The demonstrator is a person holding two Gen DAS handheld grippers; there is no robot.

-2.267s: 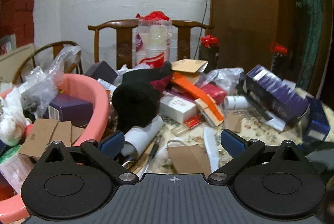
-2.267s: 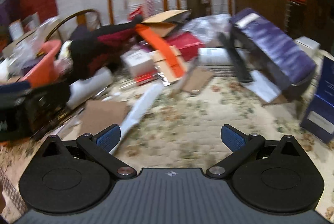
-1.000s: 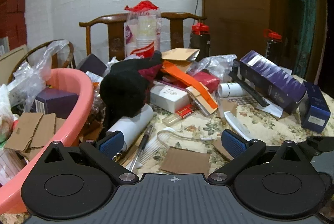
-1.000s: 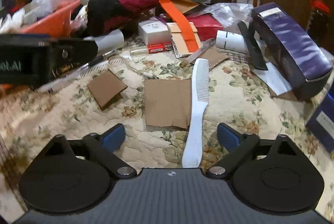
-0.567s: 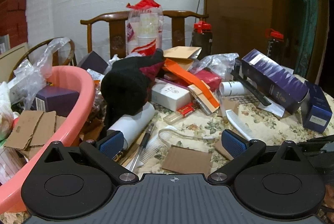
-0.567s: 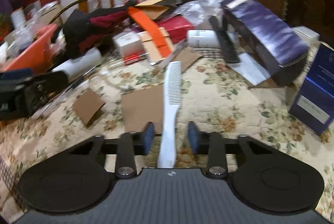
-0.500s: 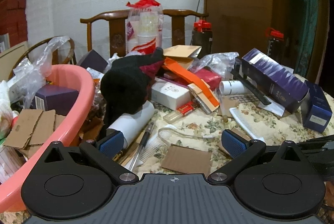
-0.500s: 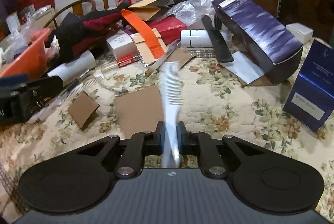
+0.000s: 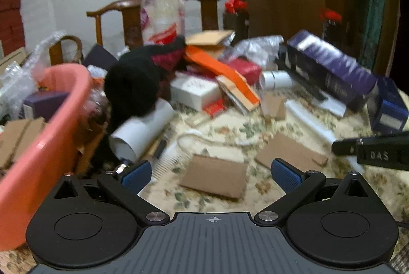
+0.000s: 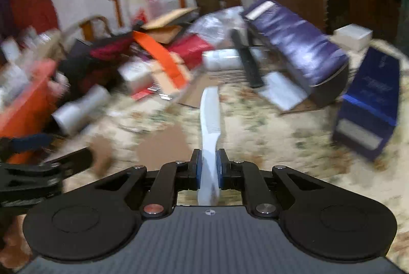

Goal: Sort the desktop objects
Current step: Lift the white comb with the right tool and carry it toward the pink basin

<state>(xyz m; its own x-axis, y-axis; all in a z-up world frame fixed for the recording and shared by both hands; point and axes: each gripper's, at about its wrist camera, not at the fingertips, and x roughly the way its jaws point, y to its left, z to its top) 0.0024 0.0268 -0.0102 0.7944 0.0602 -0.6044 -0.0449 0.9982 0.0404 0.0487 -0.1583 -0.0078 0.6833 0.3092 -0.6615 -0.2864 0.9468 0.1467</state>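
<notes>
A white comb (image 10: 210, 120) sticks forward out of my right gripper (image 10: 209, 166), which is shut on its handle and holds it above the flowered tablecloth. In the left wrist view the same comb (image 9: 309, 120) shows as a white blur leading to the right gripper's black tip (image 9: 340, 149). My left gripper (image 9: 211, 173) stands open and holds nothing, low over a brown cardboard piece (image 9: 217, 184). A second cardboard piece (image 9: 291, 154) lies to its right. A pink basin (image 9: 51, 136) holding boxes and cardboard sits at the left.
The back of the table is piled with a black cloth (image 9: 133, 87), a white roll (image 9: 143, 128), a white box (image 9: 194, 92), an orange strap (image 9: 222, 69), a long purple box (image 9: 332, 69) and a blue box (image 9: 388, 108). Wooden chairs (image 9: 122, 11) stand behind.
My right gripper closed on the comb's handle and lifted it off the cloth, rolling as it rose. My left gripper sank towards the cardboard piece.
</notes>
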